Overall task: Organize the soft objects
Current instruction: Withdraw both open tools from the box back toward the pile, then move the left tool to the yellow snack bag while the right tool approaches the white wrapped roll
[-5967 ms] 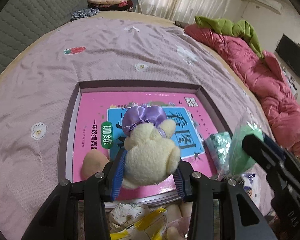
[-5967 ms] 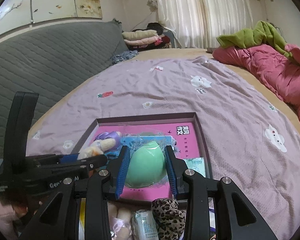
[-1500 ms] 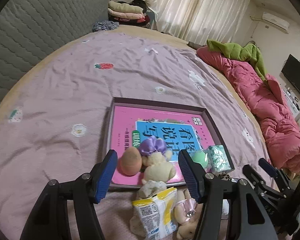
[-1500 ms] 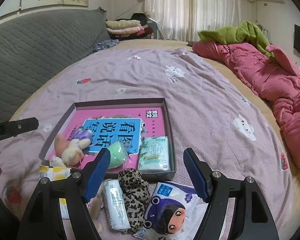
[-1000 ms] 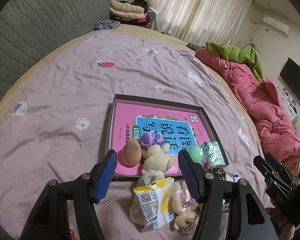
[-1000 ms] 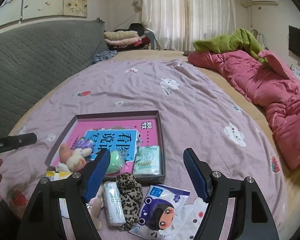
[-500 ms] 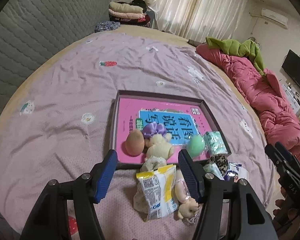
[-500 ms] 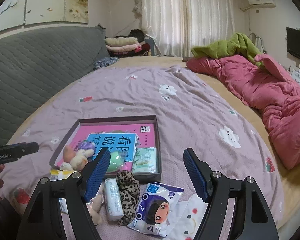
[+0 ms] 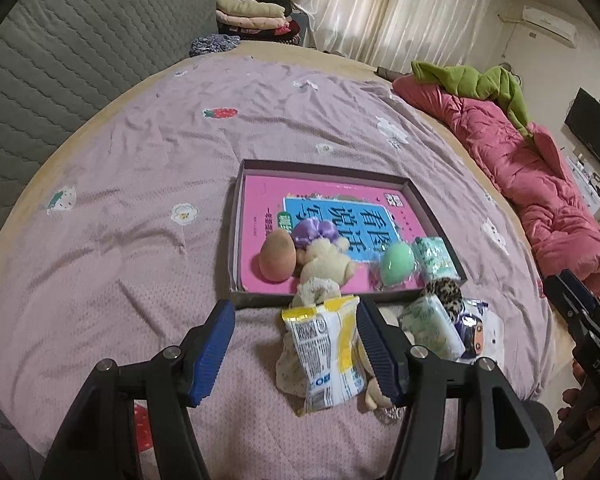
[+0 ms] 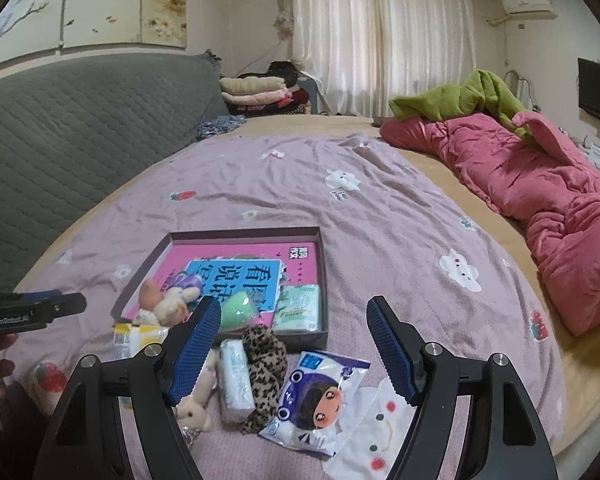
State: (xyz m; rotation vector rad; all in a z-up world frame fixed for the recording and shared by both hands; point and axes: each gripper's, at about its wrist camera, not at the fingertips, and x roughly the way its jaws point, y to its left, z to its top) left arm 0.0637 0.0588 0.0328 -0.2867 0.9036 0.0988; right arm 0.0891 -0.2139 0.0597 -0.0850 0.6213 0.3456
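A shallow dark box (image 9: 239, 200) holding a pink book lies on the purple bedspread. In it rest an orange sponge egg (image 9: 277, 255), a cream plush with a purple bow (image 9: 324, 260), a green egg (image 9: 397, 264) and a tissue pack (image 9: 434, 258). In front of the box lie a yellow-white snack packet (image 9: 328, 352), a leopard scrunchie (image 10: 264, 364), a white tissue pack (image 10: 234, 380), a cartoon-face packet (image 10: 320, 396) and a small plush bear (image 10: 194, 408). My left gripper (image 9: 292, 316) hangs open over the snack packet, holding nothing. My right gripper (image 10: 292, 312) is open and holds nothing, above the loose pile.
A pink quilt (image 10: 540, 184) with a green blanket (image 10: 460, 100) lies along the bed's right side. A grey padded headboard (image 10: 80, 120) stands at the left, folded clothes (image 10: 256, 92) at the back. The bed's near edge is close below the pile.
Both grippers have drawn back from the box, so it looks smaller and farther off. Six seconds ago they held the plush and green egg, which now lie in the box.
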